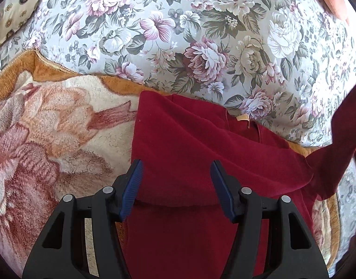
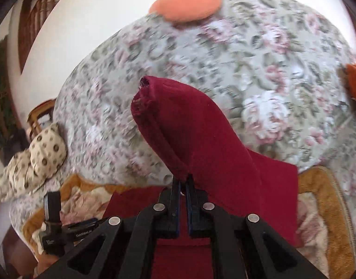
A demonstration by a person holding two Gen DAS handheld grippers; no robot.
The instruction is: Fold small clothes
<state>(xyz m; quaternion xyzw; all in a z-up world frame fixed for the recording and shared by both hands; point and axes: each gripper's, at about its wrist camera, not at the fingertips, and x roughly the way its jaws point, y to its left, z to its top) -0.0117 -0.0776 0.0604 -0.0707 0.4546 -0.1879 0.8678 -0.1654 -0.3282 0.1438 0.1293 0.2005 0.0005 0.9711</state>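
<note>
A small cream label (image 1: 242,117) sits at the neckline of the dark red garment (image 1: 196,144), though no writing on it can be read; in the right wrist view the black left tool (image 2: 52,229) carries a line of white lettering too small to make out. The garment lies on a plush blanket (image 1: 50,125) with a golden border and rose-coloured flower pattern, spread over a bed dressed in a pale floral sheet (image 1: 201,34) (big pink and cream blooms with grey-green leaves). The left tool (image 1: 175,169) hovers over the garment with its blue-padded fingers (image 1: 131,190) spread wide, nothing between them. The right tool (image 2: 183,181) has its fingers pressed together on an edge of the garment, pinching a sleeve (image 2: 178,121) lifted clear of the bed, its frayed cuff pointing up and away. The left wrist view shows that raised red cloth only at its right edge. Only the right wrist view takes in the room: a white wall (image 2: 96,23), a wooden railing (image 2: 38,16) at upper left, a wooden chair (image 2: 39,114), a spotted cream pillow (image 2: 36,160) and an orange plush cushion (image 2: 187,2) at the far side of the bed.
</note>
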